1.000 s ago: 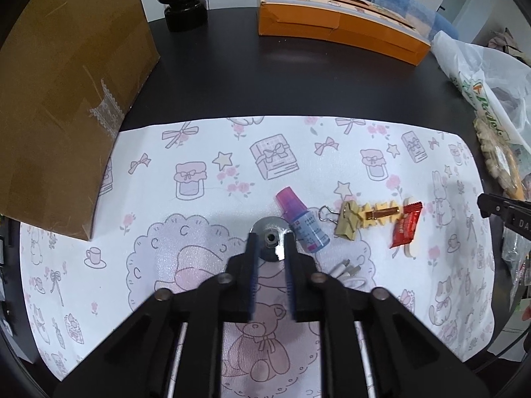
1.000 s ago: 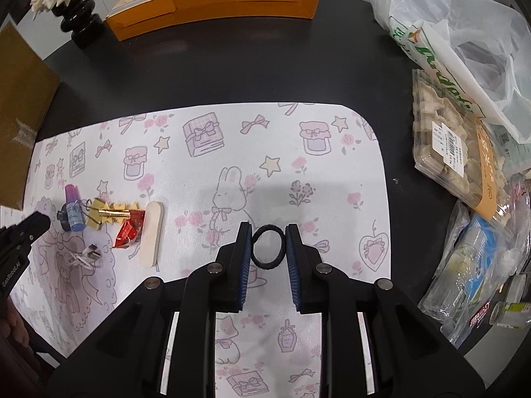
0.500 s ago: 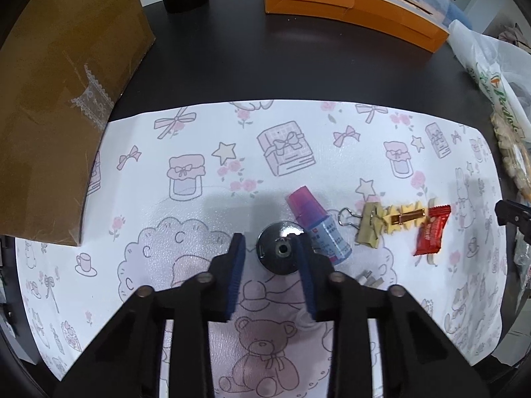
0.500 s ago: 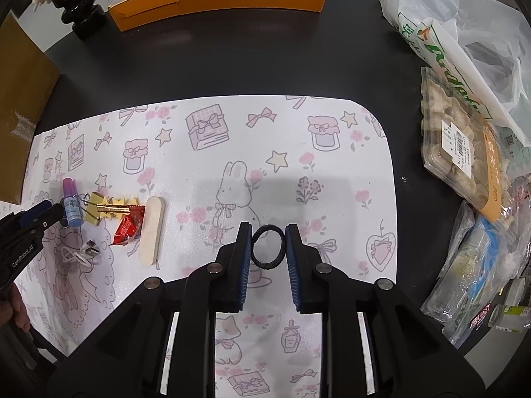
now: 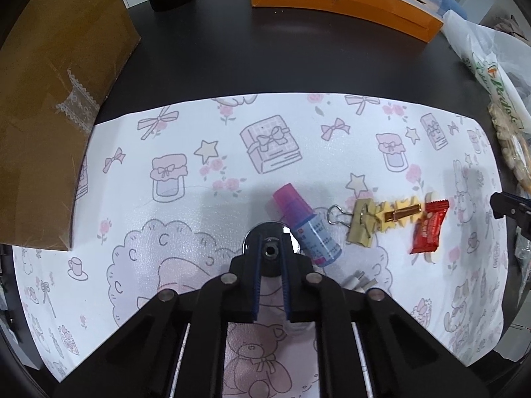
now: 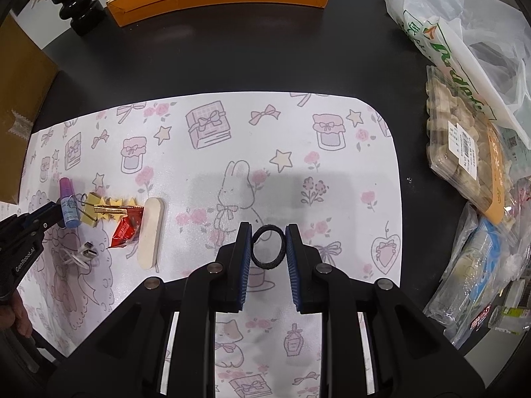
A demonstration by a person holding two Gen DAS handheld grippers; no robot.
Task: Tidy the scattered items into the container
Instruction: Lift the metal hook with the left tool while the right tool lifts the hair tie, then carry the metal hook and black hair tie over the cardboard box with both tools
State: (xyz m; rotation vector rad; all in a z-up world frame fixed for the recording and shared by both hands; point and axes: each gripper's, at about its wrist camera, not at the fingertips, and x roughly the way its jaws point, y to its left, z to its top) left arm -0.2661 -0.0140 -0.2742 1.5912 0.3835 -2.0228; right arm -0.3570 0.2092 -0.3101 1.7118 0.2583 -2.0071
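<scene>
Since half a second ago the left gripper (image 5: 270,247) has narrowed its fingers onto the one round, shiny metal disc (image 5: 269,244) between them, a plastic bottle (image 5: 307,229) just right, while the right gripper (image 6: 267,244) pinches one black fabric hair tie (image 6: 268,247) upright above the printed mat (image 6: 212,152).

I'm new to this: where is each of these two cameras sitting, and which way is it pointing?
Left wrist: rides the left gripper, looking down its fingers at a round metal disc on the cartoon-printed white mat.
Right wrist: rides the right gripper, looking down at a black hair-tie ring; a hand shows at lower left.
Both share: mat, purple-capped small bottle, red snack packet.
</scene>
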